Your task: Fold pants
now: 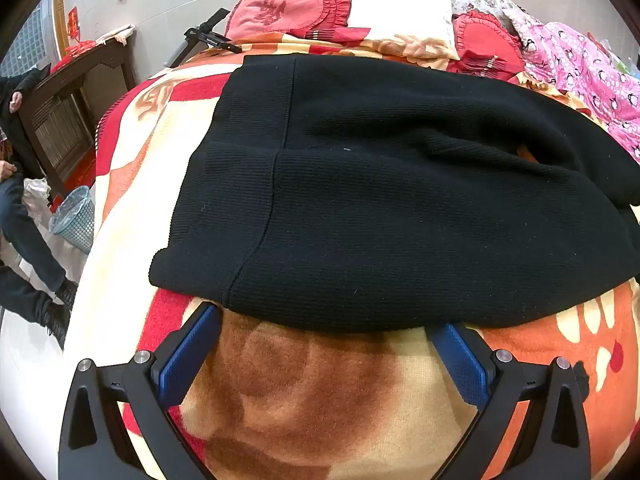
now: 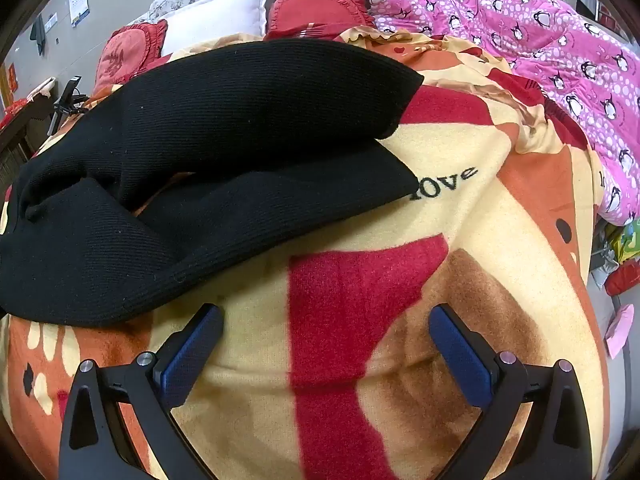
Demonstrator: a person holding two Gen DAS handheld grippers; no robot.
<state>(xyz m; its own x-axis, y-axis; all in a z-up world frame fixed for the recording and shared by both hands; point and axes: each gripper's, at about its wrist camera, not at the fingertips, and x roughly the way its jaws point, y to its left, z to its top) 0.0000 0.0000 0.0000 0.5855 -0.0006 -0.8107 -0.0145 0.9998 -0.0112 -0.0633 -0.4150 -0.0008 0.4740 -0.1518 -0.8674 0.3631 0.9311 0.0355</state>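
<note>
Black knit pants point(image 1: 380, 200) lie spread on a patterned blanket point(image 1: 320, 392) on a bed, waistband end to the left in the left wrist view. My left gripper point(image 1: 328, 320) is open, jaws wide, its blue pads just at the pants' near edge, holding nothing. In the right wrist view the two leg ends of the pants point(image 2: 208, 152) lie apart, pointing right. My right gripper point(image 2: 326, 320) is open and empty over the blanket point(image 2: 360, 320), just right of and below the pants' near edge.
Red ruffled cushions point(image 1: 280, 8), a white pillow point(image 1: 396, 12) and a pink penguin quilt point(image 2: 540, 52) lie at the bed's far side. A camera tripod point(image 1: 204, 40), a wooden cabinet point(image 1: 76, 112), a bin point(image 1: 74, 220) and a seated person point(image 1: 20, 208) are left of the bed.
</note>
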